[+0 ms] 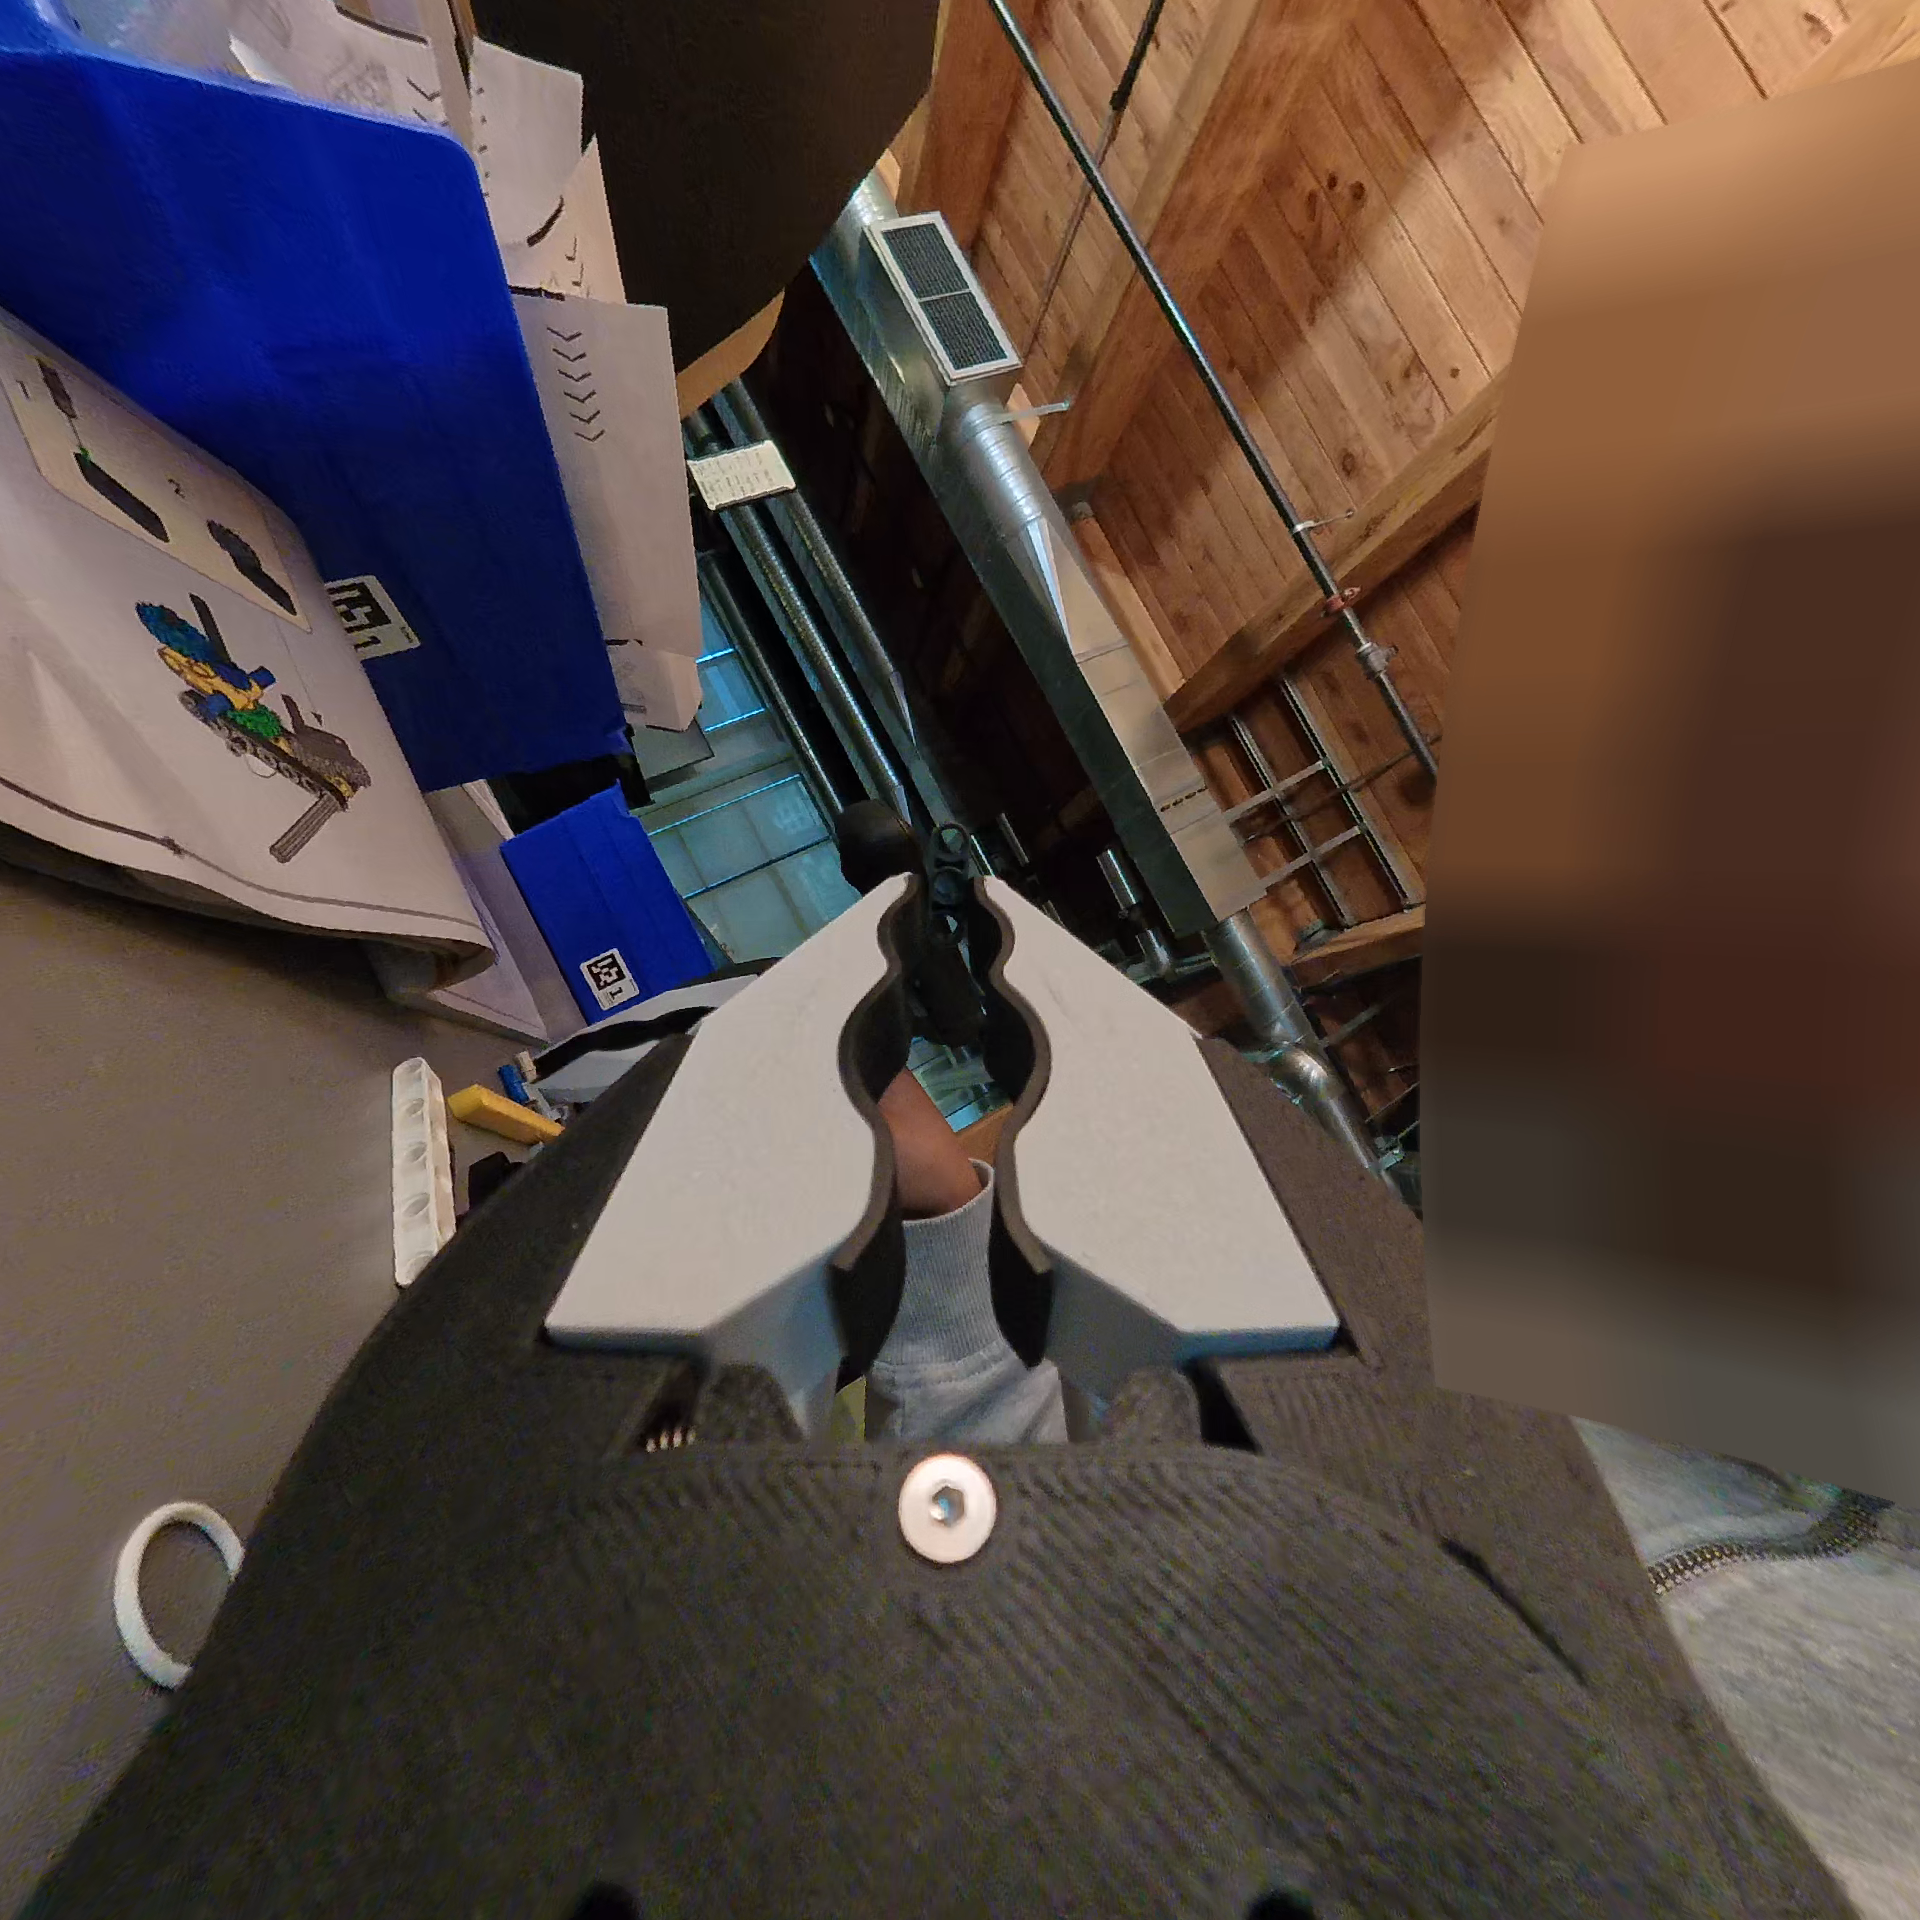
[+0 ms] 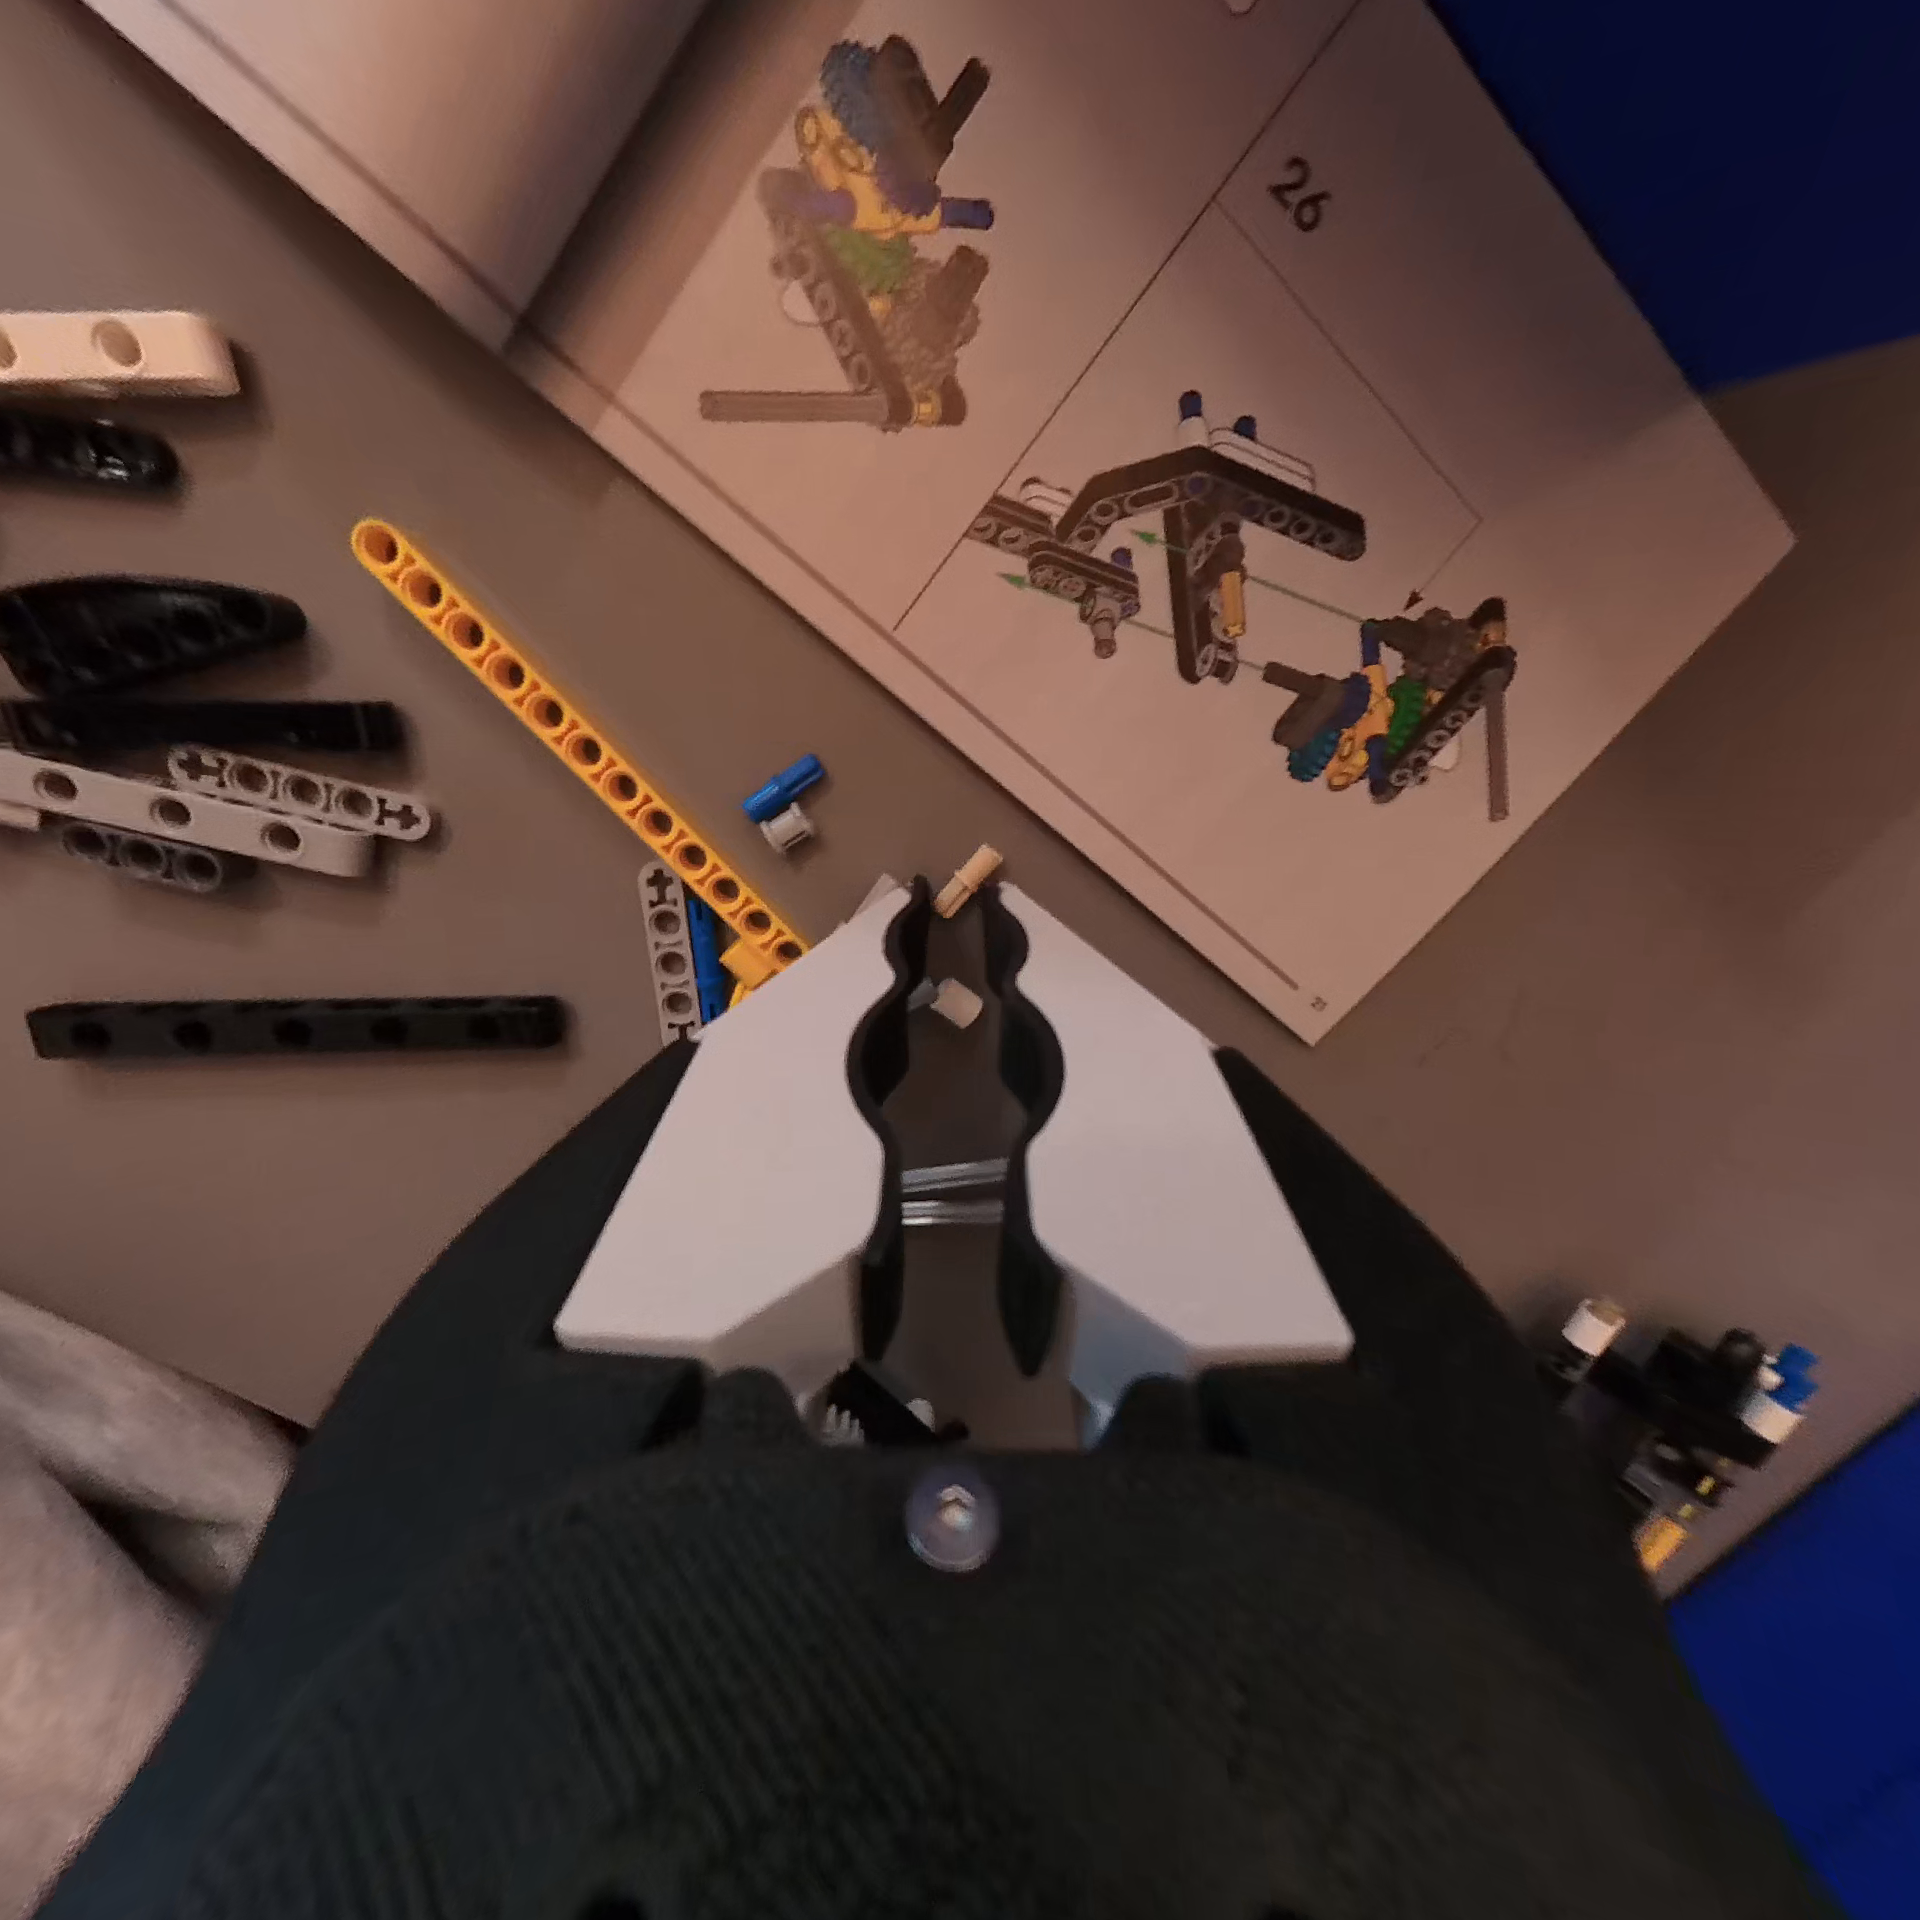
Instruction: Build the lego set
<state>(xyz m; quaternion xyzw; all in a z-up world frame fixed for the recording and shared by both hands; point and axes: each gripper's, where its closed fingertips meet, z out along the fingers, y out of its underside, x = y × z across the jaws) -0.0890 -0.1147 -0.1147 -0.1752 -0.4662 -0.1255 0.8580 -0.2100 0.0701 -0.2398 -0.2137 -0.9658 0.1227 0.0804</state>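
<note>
Two hand-held grippers closed: my left hand-held gripper (image 1: 943,894) pinches a black lego piece (image 1: 948,935) at 12 o'clock; my right hand-held gripper (image 2: 951,899) nips a tan pin (image 2: 966,867) above the worktop (image 2: 260,1164).

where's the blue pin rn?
Right wrist view: blue pin lies on the table, between the yellow beam and the instruction booklet, just ahead of the right gripper.

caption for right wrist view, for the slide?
Right gripper pinching a tan peg above a grey table strewn with beams, including a long yellow beam, beside the open instruction booklet.
</note>
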